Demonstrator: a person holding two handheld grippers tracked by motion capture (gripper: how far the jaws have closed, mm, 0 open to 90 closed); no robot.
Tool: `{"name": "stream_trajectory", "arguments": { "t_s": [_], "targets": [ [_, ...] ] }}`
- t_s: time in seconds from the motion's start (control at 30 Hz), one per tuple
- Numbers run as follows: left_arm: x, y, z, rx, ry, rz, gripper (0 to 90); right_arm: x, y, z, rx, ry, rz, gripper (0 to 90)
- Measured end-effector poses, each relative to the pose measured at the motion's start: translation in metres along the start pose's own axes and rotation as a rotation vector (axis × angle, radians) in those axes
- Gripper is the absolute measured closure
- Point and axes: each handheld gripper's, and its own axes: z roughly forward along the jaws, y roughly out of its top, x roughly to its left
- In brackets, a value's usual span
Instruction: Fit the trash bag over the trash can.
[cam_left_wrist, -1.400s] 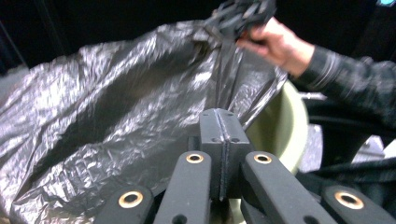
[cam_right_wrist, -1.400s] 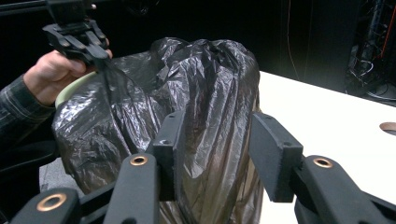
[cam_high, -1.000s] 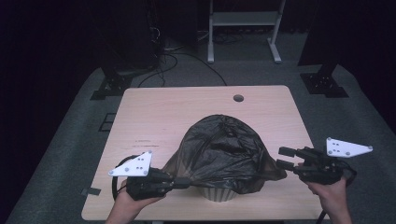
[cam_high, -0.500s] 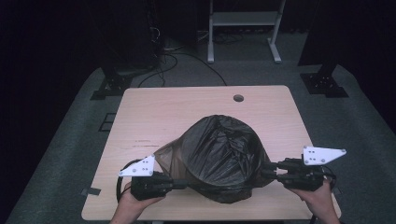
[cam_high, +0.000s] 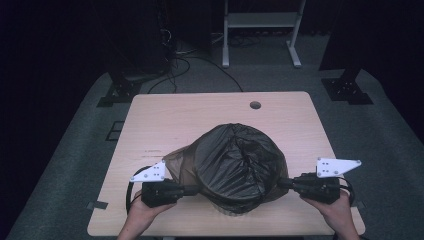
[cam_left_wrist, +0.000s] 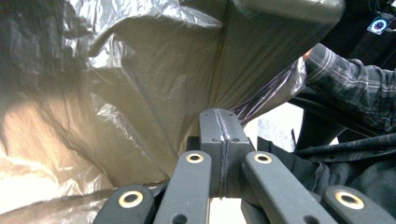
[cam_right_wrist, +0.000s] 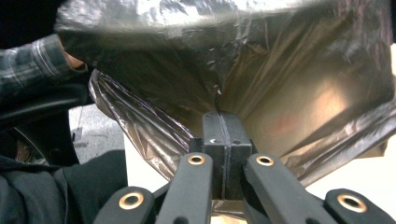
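A black plastic bag (cam_high: 235, 162) is draped over a round container, of which only a pale ribbed edge (cam_high: 231, 211) shows beneath the bag's near side; the bag lies between the two grippers, toward the near edge of the wooden table (cam_high: 200, 120). The left gripper (cam_high: 187, 189) meets the bag's left side, where a thinner, translucent flap of film spreads outward just beyond its tips. In the left gripper view the jaws are pressed together, with the film (cam_left_wrist: 154, 98) pinched in the seam between them and fanning upward and away in taut folds. The right gripper (cam_high: 284, 183) meets the bag's right side; in the right gripper view its jaws are likewise closed on the film (cam_right_wrist: 261, 79), which stretches up from the tips. A hand (cam_high: 142, 217) grips each tool from behind, and a plaid sleeve (cam_left_wrist: 345, 77) appears past the bag. A small round hole (cam_high: 255, 105) lies in the table well beyond both sets of fingertips.
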Motion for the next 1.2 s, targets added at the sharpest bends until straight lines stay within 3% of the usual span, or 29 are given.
{"name": "stream_trajectory", "arguments": {
  "t_s": [0.17,0.5,0.53,0.57,0.6,0.7,0.8,0.87,0.97,1.2],
  "targets": [
    [0.008,-0.01,0.001,0.029,0.016,-0.027,89.7,-0.007,-0.011,0.006,0.028,-0.006,0.029,90.0],
    [0.016,-0.03,0.014,0.143,0.039,-0.066,89.6,-0.018,-0.03,0.022,0.126,-0.015,0.06,90.0],
    [0.014,-0.031,0.014,0.141,0.044,-0.066,88.7,-0.019,-0.032,0.022,0.136,-0.014,0.067,90.0],
    [0.013,-0.031,0.011,0.142,0.048,-0.054,82.1,-0.019,-0.034,0.021,0.138,-0.02,0.064,85.0],
    [0.011,-0.029,0.007,0.118,0.055,-0.043,76.9,-0.017,-0.033,0.019,0.13,-0.036,0.055,73.9],
    [0.005,-0.019,-0.016,0.036,0.057,-0.017,67.6,-0.016,-0.027,0.003,0.037,-0.057,0.053,58.5],
    [0.003,-0.006,-0.037,-0.049,0.09,0.003,61.0,-0.016,-0.017,-0.011,-0.055,-0.054,0.045,48.6],
    [0.005,0.002,-0.043,-0.07,0.123,0.017,50.2,-0.018,-0.011,-0.015,-0.081,-0.05,0.035,44.0],
    [0.013,0.012,-0.041,-0.098,0.155,0.05,37.3,-0.02,-0.002,-0.014,-0.093,-0.041,0.01,37.8],
    [0.028,0.026,-0.018,-0.093,0.127,0.094,25.0,-0.025,0.009,-0.003,-0.086,-0.007,-0.021,36.1]
  ]
}}
